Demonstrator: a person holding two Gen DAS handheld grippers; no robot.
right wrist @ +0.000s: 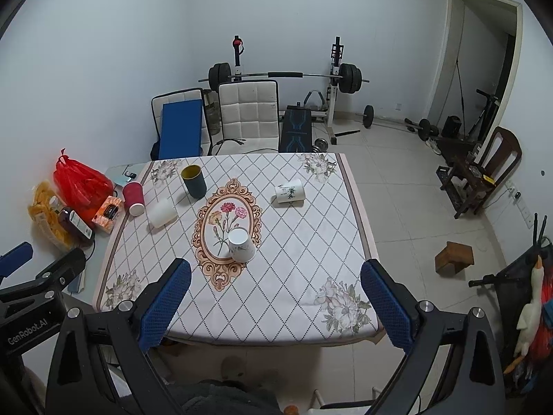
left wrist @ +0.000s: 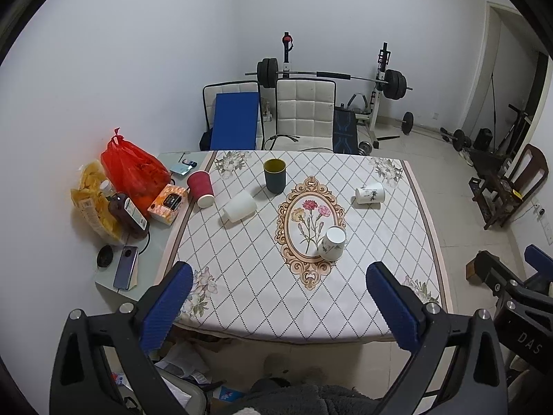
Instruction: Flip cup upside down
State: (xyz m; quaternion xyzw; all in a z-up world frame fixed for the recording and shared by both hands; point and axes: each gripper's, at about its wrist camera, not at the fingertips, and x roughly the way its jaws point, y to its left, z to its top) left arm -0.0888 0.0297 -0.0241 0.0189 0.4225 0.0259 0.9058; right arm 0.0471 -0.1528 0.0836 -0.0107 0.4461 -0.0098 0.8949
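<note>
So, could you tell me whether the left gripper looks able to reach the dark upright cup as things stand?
Probably yes: the left gripper is open, and the dark cup stands apart from the white cup lying beside it.

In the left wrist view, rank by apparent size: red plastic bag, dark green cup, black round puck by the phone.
1. red plastic bag
2. dark green cup
3. black round puck
Fisheye distortion makes true sizes unsure.

The tablecloth's near edge and near right corner lie bare. An inverted white cup stands centrally; red cup, white cup and dark cup crowd the far left corner.
</note>
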